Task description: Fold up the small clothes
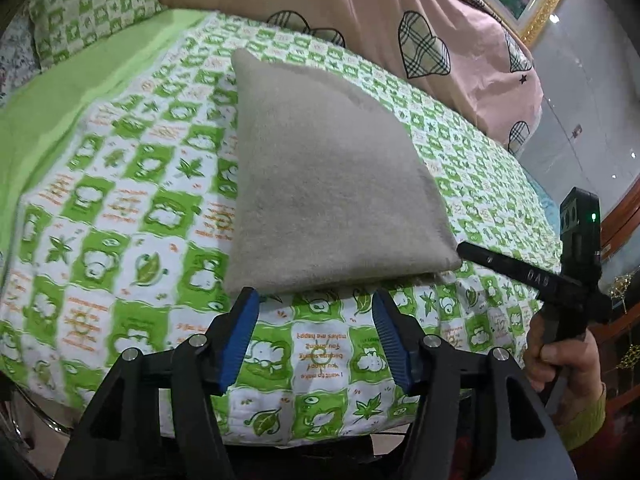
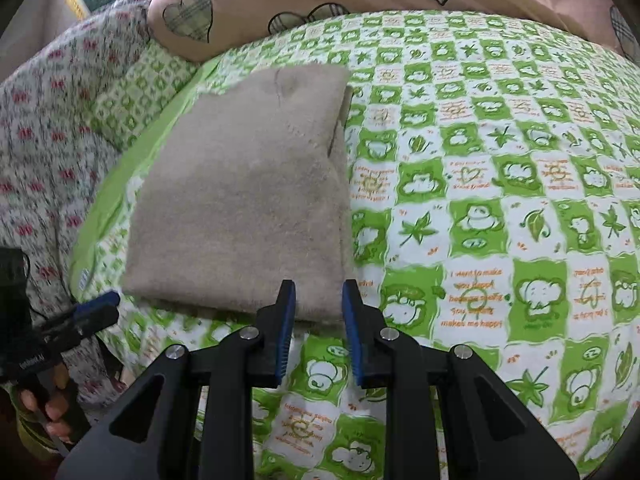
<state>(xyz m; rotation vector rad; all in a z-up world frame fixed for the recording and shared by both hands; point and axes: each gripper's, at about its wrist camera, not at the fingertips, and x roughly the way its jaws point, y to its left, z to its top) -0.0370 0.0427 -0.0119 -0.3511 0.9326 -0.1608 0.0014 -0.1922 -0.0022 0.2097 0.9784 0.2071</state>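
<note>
1. Across the middle of the left wrist view, a folded beige garment (image 1: 320,172) is seen lying flat on a bedsheet (image 1: 132,216) printed in green and white squares; its near edge is just above the fingertips of the left gripper (image 1: 316,300).
2. The jaws of the left gripper are held wide apart and nothing is gripped between them; its blue pads (image 1: 240,340) are seen on the inner sides of the fingers.
3. At the right edge of the same view, the right gripper (image 1: 464,249) is seen from the side, held by a hand (image 1: 568,364); its tip is just beside the lower right corner of the garment.
4. In the right wrist view, the garment (image 2: 244,204) is placed left of centre; its near edge is met by the right gripper (image 2: 319,294), whose jaws are parted by a narrow gap, and no cloth is caught between them.
5. At the lower left of that view, the left gripper (image 2: 98,306) is partly seen near the lower left corner of the garment.
6. Along the top of both views, a pink quilt (image 1: 400,8) with checked hearts is seen; a floral cover (image 2: 44,140) is seen at the left of the right wrist view.
</note>
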